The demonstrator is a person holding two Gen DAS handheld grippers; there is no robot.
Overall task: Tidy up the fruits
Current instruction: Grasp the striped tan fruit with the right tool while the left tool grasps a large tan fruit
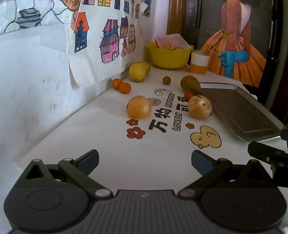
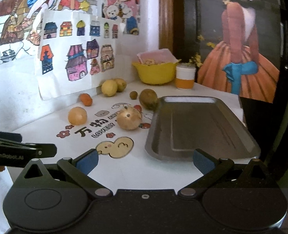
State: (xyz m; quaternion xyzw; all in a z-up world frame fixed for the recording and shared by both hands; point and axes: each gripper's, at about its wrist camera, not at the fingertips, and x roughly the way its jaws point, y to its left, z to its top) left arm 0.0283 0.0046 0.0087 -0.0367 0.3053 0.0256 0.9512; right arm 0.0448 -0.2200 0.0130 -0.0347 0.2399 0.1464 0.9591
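Loose fruit lies on the white table [image 1: 108, 148]: an orange-yellow round fruit [image 1: 138, 107] [image 2: 77, 115], a striped yellow melon [image 1: 200, 106] [image 2: 129, 118], two small oranges [image 1: 121, 85] [image 2: 86, 99], two lemons [image 1: 138, 71] [image 2: 109, 87], a small brown ball [image 1: 166, 80] [image 2: 133, 95], a brown-green fruit [image 1: 189, 83] [image 2: 148, 99] and a small red fruit [image 1: 188, 95] [image 2: 138, 108]. An empty metal tray [image 1: 239, 111] [image 2: 198, 126] sits at the right. My left gripper [image 1: 144, 162] and right gripper [image 2: 145, 161] both stand open near the table's front edge, holding nothing.
A yellow bowl [image 1: 169, 55] [image 2: 155, 73] with fruit and a white-orange cup [image 1: 199, 62] [image 2: 185, 78] stand at the back. Drawings hang on the left wall. A painted panel rises behind the tray. The right gripper's side shows at the left view's right edge.
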